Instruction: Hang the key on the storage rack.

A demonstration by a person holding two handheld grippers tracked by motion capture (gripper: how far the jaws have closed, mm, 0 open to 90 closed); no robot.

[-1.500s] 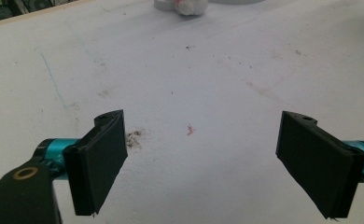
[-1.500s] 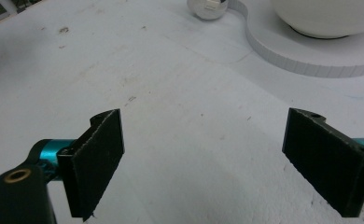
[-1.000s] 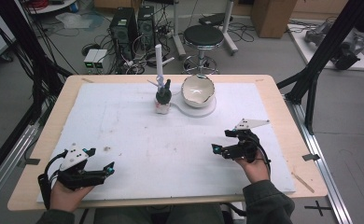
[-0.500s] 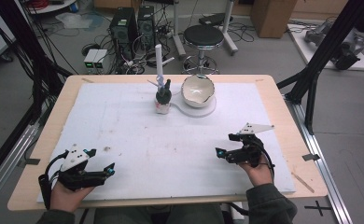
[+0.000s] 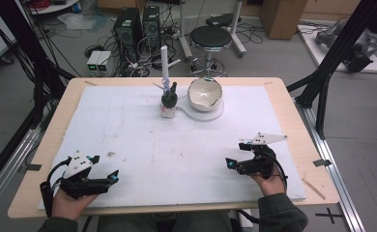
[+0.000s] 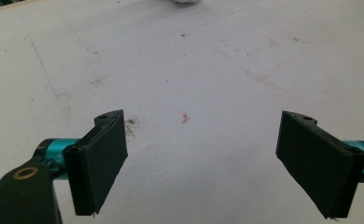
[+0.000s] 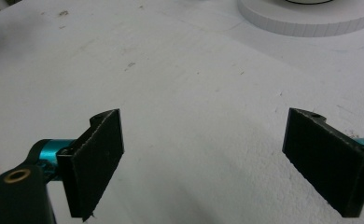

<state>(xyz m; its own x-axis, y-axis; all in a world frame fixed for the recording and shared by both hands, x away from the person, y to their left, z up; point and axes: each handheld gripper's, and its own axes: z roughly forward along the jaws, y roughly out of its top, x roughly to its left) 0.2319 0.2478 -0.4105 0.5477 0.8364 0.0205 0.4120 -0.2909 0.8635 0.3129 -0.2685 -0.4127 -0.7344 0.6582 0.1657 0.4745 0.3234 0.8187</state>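
Now both tongs are held wide open near the front edge of the tabletop.

Nothing is gripped by the left tongs (image 5: 104, 169) at the front left corner or by the right tongs (image 5: 238, 154) toward the front right; only the white mat (image 5: 143, 145) is seen between the jaws. Well apart from both, a white bowl (image 5: 205, 93) on a round plate (image 5: 219, 113) is set near the back edge, with a small cup of utensils (image 5: 168, 104) just beside it.

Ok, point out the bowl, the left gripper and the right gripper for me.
bowl (image 5: 205, 93): high view, on its pale inside wall.
left gripper (image 5: 105, 169): high view, midway between its open fingertips.
right gripper (image 5: 237, 154): high view, midway between its open fingertips.
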